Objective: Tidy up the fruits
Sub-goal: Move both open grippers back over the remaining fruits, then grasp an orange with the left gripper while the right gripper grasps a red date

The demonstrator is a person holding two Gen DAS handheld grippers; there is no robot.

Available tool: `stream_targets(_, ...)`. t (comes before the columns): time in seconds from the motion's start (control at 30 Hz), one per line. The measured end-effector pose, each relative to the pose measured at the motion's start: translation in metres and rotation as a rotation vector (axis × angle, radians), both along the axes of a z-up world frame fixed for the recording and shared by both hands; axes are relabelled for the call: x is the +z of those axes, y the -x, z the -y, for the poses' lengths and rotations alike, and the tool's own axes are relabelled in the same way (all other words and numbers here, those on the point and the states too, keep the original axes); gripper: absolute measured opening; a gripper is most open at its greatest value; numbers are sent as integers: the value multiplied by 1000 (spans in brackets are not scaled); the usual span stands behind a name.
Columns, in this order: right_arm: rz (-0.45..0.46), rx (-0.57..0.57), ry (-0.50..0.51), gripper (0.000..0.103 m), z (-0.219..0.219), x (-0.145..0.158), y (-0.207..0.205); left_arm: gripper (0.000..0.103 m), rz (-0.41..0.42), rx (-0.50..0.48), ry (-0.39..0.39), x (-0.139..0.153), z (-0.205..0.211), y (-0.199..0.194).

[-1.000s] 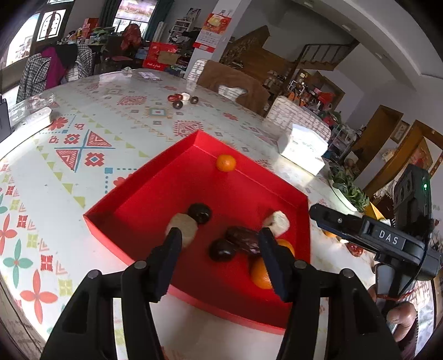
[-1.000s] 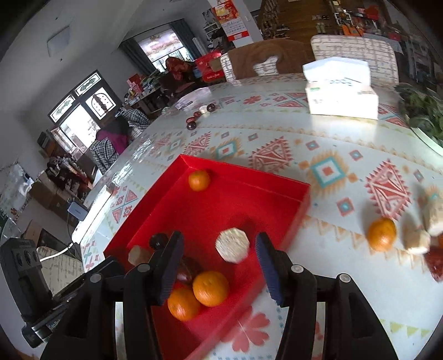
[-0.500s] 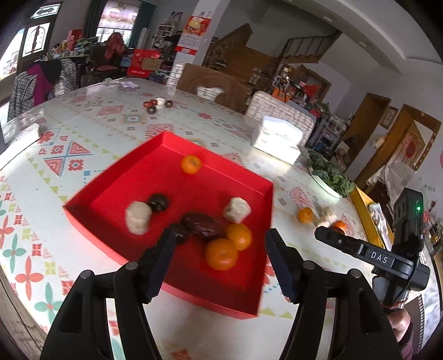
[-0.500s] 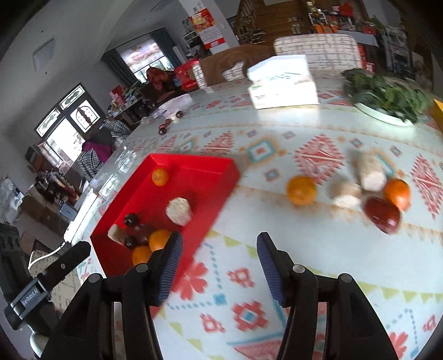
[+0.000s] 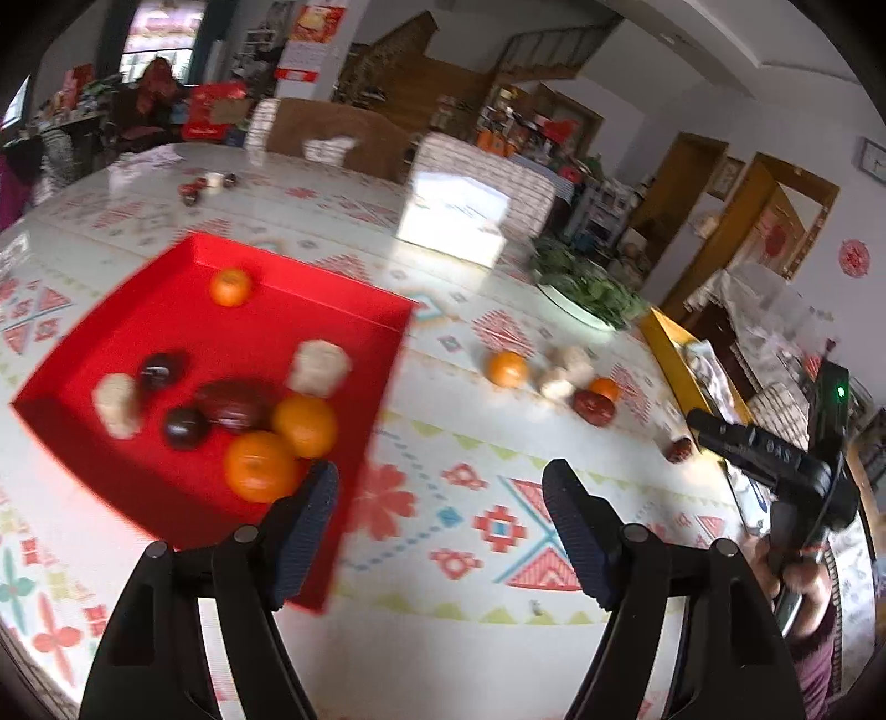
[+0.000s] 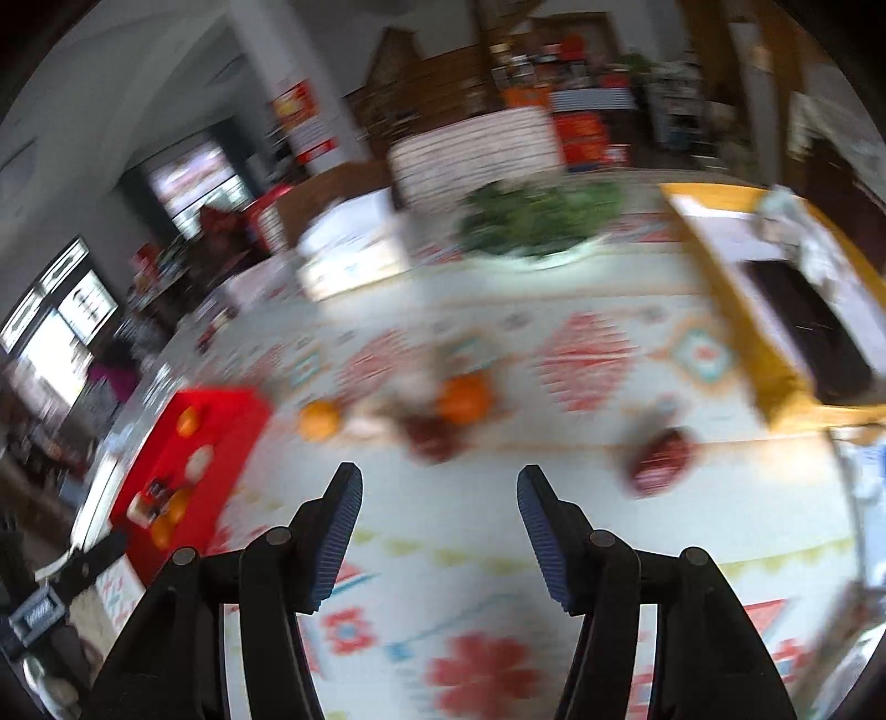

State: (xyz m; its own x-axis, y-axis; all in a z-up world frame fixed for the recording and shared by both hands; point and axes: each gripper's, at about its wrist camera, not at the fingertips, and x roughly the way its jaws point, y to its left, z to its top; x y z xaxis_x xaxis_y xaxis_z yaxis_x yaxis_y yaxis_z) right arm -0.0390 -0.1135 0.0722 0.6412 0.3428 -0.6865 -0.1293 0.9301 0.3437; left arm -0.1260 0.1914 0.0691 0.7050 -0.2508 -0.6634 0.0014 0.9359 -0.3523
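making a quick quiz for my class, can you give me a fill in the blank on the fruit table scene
1. The tray holding the sorted fruit is coloured ____.
2. The number of oranges inside the tray is ____.
3. The left gripper and the right gripper both have jaws that are ____ and hold nothing.
4. The white tissue box stands ____ the tray, on the table.

Missing words: red; three; open; outside

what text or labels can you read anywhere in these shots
"DAS": on the arm of the right gripper, seen in the left wrist view, partly blurred.
Wall calendar: print too blurred to read.
White tissue box: markings too blurred.
Red gift box: lettering unreadable.
Right wrist view: everything motion-blurred, nothing readable.
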Motion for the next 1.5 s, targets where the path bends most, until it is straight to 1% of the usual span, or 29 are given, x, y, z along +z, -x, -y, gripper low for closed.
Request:
stream_targets(0.13, -17, -90, -5, 63, 37, -5, -10, 75, -10, -43, -21, -2, 24, -9)
stream_targets(0.27, -50, -139, -2, 63, 51, -18, -18, 75, -4, -52, -73, -3, 38, -25)
stream_targets(0.33, -54, -168, 28, 63, 53, -24, -20, 75, 2, -56, -101, -3, 45, -38)
stream_targets(0.37, -54, -176, 37, 63, 53, -26, -21, 75, -1, -57, -117, -3, 49, -47)
stream_targets(0.47, -63, -188, 34, 63, 56, -34, -25, 75, -3, -71, -133, -6, 57, -69)
stream_targets(0.63, -75, -176, 47, 63, 55, -43, -31, 75, 3, -116, -168, -16, 77, -111)
stream_targets(0.73, -79, -172, 51, 63, 54, -44, -31, 64, -4, -131, -187, -22, 88, -128)
stream_targets(0.8, -79, -172, 53, 63, 55, -45, -31, 60, -5, -132, -194, -25, 90, -136)
stream_targets(0.87, -81, -174, 62, 63, 55, -45, -31, 52, -13, -126, -188, -29, 90, -145)
stream_targets(0.97, -87, -178, 66, 63, 54, -48, -35, 44, -33, -117, -176, -36, 88, -157)
stream_targets(1.2, -74, -177, 145, 63, 44, -48, -35, 44, -67, -127, -178, -54, 90, -169)
stream_targets(1.3, -73, -173, 184, 63, 39, -49, -36, 44, -71, -133, -174, -55, 91, -170)
stream_targets(1.33, -72, -168, 198, 63, 36, -49, -37, 41, -76, -134, -175, -56, 91, -170)
stream_targets(1.37, -72, -168, 207, 63, 35, -49, -36, 32, -76, -130, -179, -56, 91, -170)
stream_targets(1.4, -72, -170, 213, 61, 35, -49, -36, 32, -76, -129, -184, -56, 91, -170)
stream_targets(1.43, -71, -174, 214, 53, 36, -49, -35, 32, -76, -130, -185, -56, 91, -170)
stream_targets(1.5, -70, -181, 212, 47, 37, -49, -34, 32, -74, -132, -184, -56, 90, -169)
